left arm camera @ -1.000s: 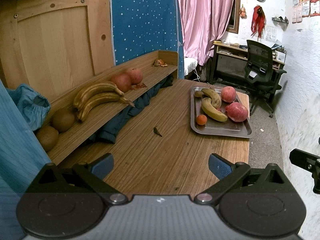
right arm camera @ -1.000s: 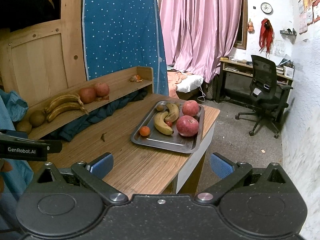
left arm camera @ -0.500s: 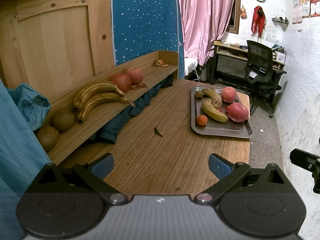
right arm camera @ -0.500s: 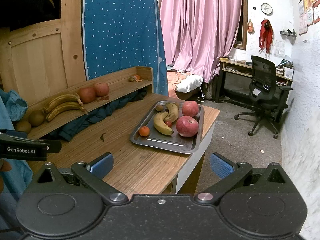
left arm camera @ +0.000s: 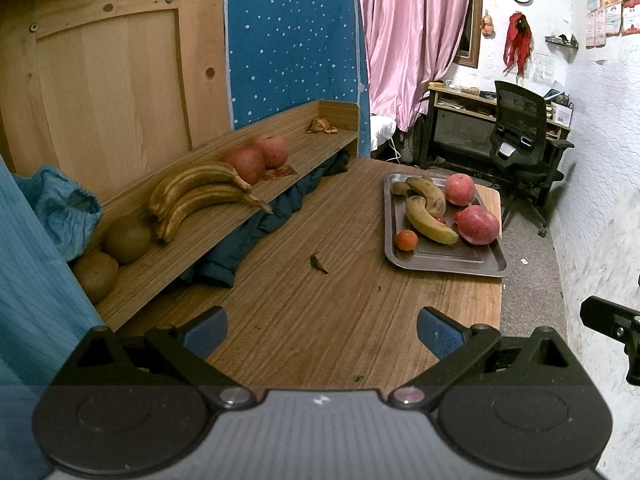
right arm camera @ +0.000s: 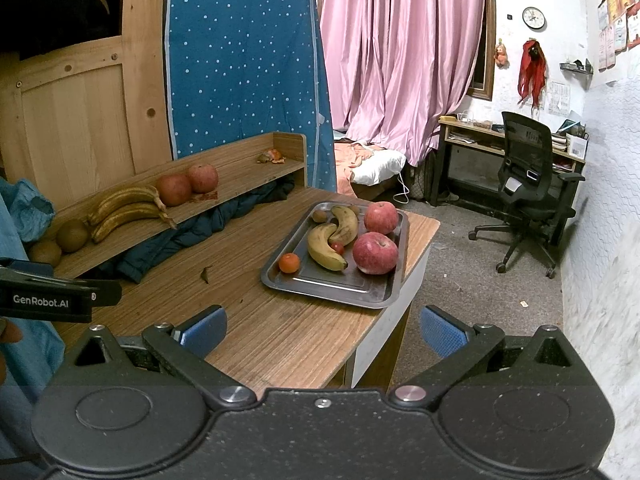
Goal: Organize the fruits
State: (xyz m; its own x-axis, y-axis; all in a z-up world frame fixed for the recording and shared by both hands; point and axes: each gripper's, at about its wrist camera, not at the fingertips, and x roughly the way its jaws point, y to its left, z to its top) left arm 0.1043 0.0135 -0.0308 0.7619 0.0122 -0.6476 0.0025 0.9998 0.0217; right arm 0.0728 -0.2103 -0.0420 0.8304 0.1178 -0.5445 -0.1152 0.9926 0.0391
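From my left gripper [left arm camera: 322,330], fingers spread wide and empty, the metal tray [left arm camera: 444,265] of fruit sits ahead on the table [left arm camera: 320,304]. My right gripper [right arm camera: 323,327], equally wide, sees the tray [right arm camera: 332,286] near the table's edge, with perhaps a kiwi [right arm camera: 319,216].

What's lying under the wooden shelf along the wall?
Dark blue bundled fabric is stuffed under the wooden shelf, spilling onto the table. Anything deeper behind it is hidden.

White textured walls [right arm camera: 600,184]; grey carpeted floor [right arm camera: 460,292]. Pink pleated curtains [right arm camera: 400,60] cover the window. Black mesh office chair [right arm camera: 528,184] at a dark cluttered desk [right arm camera: 468,136]. Round wall clock [right arm camera: 533,18] above.
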